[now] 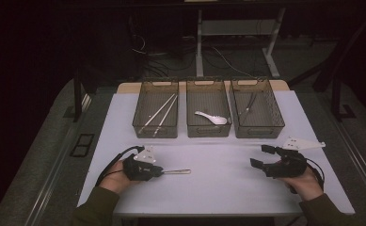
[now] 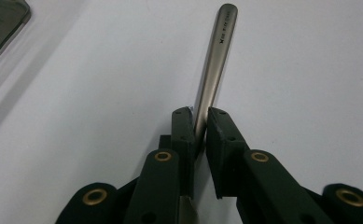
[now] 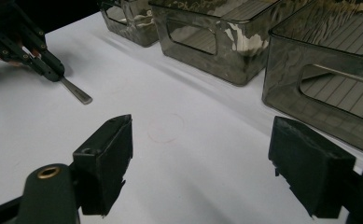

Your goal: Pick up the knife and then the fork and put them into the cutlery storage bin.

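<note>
A dim room: grey floor (image 1: 39, 155) around the white table (image 1: 227, 188), cables (image 1: 218, 59) beneath a white-legged desk (image 1: 199, 42) behind.

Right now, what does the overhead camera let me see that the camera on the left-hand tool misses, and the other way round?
Only the high view takes in the three baskets, with chopsticks, a white spoon and a dark utensil inside, plus the open right gripper. Only the left gripper view reveals small lettering on the metal handle. Both share the left gripper clamped on that handle and the white table.
</note>
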Demonstrator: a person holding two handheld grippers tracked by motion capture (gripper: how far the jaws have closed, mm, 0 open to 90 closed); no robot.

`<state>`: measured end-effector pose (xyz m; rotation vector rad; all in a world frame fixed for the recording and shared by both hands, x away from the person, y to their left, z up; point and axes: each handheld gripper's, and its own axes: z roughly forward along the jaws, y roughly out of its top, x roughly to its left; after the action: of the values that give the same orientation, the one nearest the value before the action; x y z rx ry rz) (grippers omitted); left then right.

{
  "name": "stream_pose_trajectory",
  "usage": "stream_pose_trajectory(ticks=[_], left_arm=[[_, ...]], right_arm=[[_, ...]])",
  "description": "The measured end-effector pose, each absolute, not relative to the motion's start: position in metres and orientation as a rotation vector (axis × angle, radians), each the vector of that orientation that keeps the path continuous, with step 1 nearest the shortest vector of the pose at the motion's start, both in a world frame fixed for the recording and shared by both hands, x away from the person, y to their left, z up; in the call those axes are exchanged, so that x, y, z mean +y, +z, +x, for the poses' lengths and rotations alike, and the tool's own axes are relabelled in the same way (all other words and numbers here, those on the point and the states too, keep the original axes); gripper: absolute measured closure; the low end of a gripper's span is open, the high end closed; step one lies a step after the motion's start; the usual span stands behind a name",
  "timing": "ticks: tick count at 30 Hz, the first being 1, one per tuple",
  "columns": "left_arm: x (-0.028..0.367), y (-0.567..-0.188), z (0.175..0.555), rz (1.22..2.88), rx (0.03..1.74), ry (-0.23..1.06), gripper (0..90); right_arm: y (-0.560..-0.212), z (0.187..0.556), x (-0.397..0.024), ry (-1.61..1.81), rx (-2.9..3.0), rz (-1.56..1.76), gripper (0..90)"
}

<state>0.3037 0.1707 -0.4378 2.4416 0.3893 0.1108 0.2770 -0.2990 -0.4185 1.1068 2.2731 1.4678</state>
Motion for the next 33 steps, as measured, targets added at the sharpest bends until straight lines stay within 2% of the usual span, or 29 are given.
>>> stream_pose_trajectory(ticks=[4, 18, 27, 33], left_arm=[[0.169, -0.438, 0.304, 2.439, 0.369, 0.086, 84.1], [0.166, -0.426, 0.306, 2.388, 0.435, 0.133, 84.4], [0.147, -0.407, 0.305, 2.295, 0.451, 0.213, 84.4], [0.128, -0.399, 0.306, 2.255, 0.431, 0.214, 84.3]], right_arm=[[-0.418, 0.277, -0.299, 1.471, 2.272, 1.108, 21.4], [-0.417, 0.278, -0.294, 1.489, 2.272, 1.11, 21.3], [-0.415, 0.281, -0.283, 1.538, 2.273, 1.149, 20.2], [-0.41, 0.286, -0.269, 1.575, 2.292, 1.163, 18.7]])
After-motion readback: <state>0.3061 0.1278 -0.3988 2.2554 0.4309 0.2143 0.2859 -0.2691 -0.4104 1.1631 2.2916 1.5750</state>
